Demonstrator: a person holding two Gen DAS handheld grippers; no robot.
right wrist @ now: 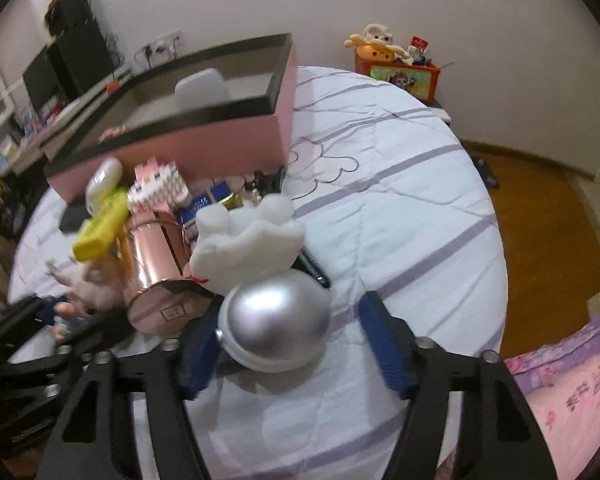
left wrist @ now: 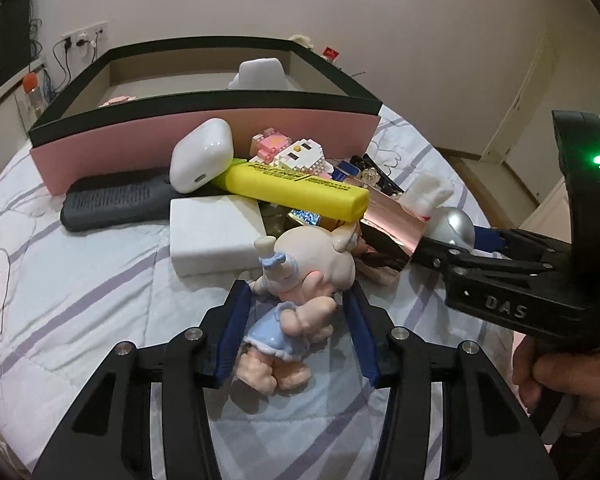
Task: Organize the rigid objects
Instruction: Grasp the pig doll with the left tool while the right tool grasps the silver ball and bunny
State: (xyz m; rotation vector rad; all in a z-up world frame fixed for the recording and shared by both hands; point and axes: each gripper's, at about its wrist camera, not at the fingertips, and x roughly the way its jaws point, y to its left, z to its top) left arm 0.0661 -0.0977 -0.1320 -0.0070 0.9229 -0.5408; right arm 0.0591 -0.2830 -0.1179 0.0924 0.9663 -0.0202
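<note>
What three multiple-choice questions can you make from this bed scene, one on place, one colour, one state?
1. Where is the yellow plastic highlighter? A on the pile before the black-rimmed pink cardboard box; B inside that box; C on the floor.
2. What colour is the pale plastic doll figurine's dress? A red; B green; C light blue.
3. The pink box is: A lidded; B open-topped; C tipped over.
Answers: A, it lies on the pile outside the box; C, its skirt shows blue; B, its inside is visible.
</note>
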